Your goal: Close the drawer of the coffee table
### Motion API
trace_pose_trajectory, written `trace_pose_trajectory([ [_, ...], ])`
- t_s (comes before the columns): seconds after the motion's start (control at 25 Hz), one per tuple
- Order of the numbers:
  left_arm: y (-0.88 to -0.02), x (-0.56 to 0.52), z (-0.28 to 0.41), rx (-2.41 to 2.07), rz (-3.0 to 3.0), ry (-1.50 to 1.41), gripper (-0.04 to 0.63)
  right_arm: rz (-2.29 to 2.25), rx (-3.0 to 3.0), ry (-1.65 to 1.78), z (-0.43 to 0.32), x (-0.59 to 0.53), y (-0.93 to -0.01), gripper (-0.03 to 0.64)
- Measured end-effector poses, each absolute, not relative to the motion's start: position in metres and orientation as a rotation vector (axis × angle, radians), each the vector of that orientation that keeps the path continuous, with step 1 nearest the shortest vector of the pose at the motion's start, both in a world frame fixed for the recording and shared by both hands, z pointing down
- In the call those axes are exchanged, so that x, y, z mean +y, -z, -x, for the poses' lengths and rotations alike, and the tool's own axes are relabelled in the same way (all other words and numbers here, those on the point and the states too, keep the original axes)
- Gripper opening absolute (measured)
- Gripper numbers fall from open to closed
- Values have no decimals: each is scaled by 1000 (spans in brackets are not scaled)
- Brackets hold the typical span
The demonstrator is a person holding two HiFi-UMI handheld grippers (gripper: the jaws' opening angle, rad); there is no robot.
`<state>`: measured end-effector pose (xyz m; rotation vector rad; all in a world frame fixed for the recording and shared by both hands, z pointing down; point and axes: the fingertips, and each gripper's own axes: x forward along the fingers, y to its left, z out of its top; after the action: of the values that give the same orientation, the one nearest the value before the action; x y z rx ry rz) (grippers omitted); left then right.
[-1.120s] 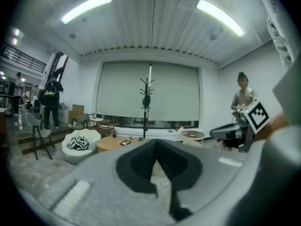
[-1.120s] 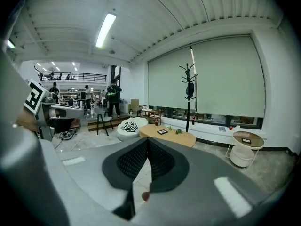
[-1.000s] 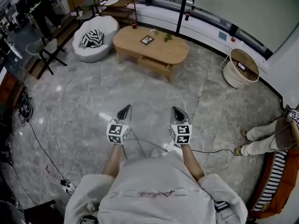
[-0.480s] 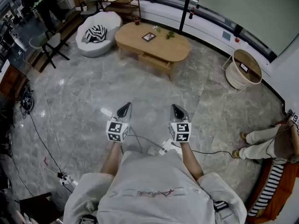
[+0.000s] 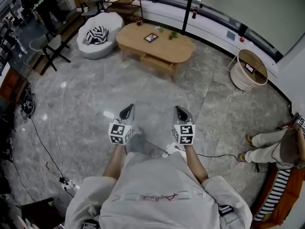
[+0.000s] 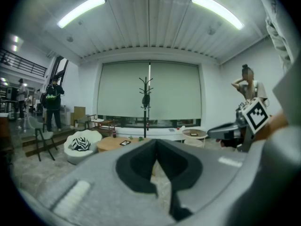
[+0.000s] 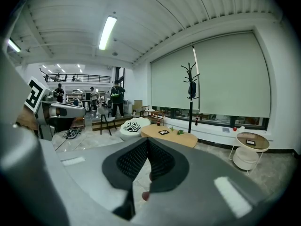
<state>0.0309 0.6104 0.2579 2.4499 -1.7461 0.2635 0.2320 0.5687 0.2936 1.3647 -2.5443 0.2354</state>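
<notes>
The oval wooden coffee table (image 5: 155,43) stands far across the room, with a small framed picture and a plant on top. Its drawer (image 5: 158,64) juts out of the side facing me. My left gripper (image 5: 126,112) and right gripper (image 5: 181,112) are held side by side at waist height over the marble floor, well short of the table. Both are shut with nothing in them. The left gripper view shows its jaws (image 6: 156,141) closed, with the table (image 6: 115,144) small beyond them. The right gripper view shows its jaws (image 7: 148,140) closed before the table (image 7: 171,136).
A white armchair with a striped cushion (image 5: 97,35) sits left of the table, and a coat stand (image 5: 189,11) behind it. A round white side table (image 5: 247,70) is at the right. Cables (image 5: 45,147) run along the floor at left. A person's legs (image 5: 262,144) show at the right.
The floor and furniture have shifted slightly in the head view as the person moves. Both grippers keep their place side by side and stay shut.
</notes>
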Motion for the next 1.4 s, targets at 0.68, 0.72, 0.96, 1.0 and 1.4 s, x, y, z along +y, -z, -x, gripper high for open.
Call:
trace_pose_trajectory([
  [0.68, -267, 544, 1, -1739, -2459, -234, 0, -1373, -2529, -203, -203, 506, -299, 6],
  [0.72, -268, 538, 3, -1740, -2458, -231, 0, -1373, -2528, -202, -201, 500, -299, 5],
  [0.96, -272, 494, 23, -1738, -2452, -219, 0, -1371, -2518, -191, -182, 457, -299, 5],
  [1.0, -272, 487, 28, -1735, -2452, -216, 0, -1372, -2516, -191, -177, 449, -299, 6],
  [1.4, -261, 411, 78, -1734, -2455, -192, 0, -1383, -2489, -179, -135, 375, -289, 5],
])
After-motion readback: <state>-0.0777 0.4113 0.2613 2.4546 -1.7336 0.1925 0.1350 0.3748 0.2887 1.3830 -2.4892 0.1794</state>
